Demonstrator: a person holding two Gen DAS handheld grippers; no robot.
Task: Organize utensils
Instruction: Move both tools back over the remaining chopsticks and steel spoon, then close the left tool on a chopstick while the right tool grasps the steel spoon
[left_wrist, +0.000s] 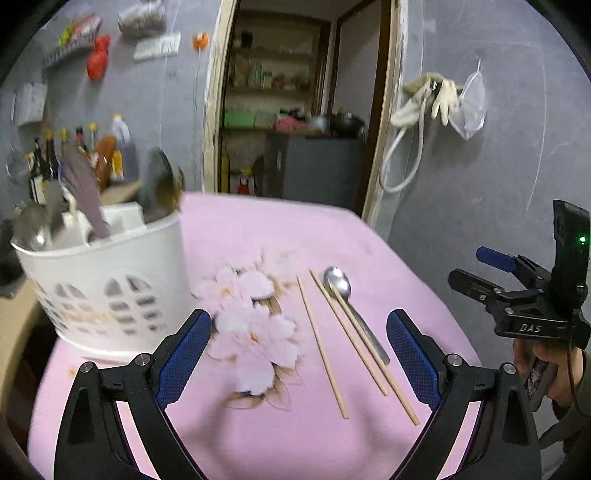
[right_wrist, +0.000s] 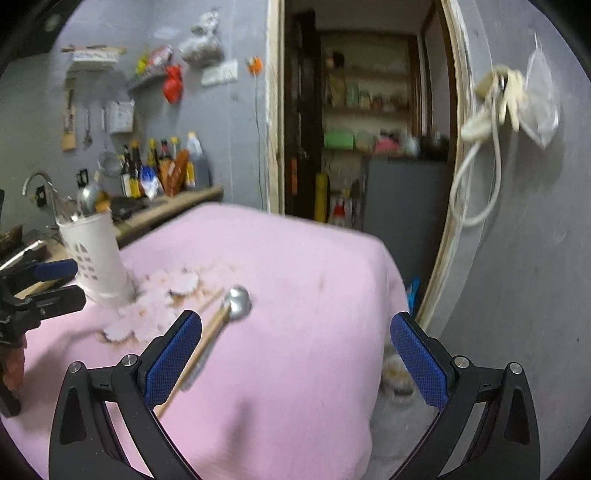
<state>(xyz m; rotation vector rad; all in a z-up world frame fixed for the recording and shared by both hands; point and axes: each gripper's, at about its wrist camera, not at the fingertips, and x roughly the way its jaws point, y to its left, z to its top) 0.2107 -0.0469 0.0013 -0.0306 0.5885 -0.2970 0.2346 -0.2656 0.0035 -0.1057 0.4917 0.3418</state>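
While both grippers hover with jaws spread wide and empty, spoon (left_wrist: 338, 282) and chopsticks (left_wrist: 322, 345) lie on the pink cloth (left_wrist: 295, 236)

Spoon, chopsticks and utensil basket on the pink cloth

A metal spoon (left_wrist: 352, 310) lies flat on the pink flowered cloth, bowl facing up and pointing away, handle toward the viewer. Three light wooden chopsticks (left_wrist: 323, 347) lie flat too: one rests across the spoon's bowl and handle, one lies just beside it on the left, and the third lies a little further left, apart. To the left stands an upright white plastic basket (left_wrist: 107, 288) with cut-out sides, holding several spoons and ladles (left_wrist: 83, 188) that lean against its rim.
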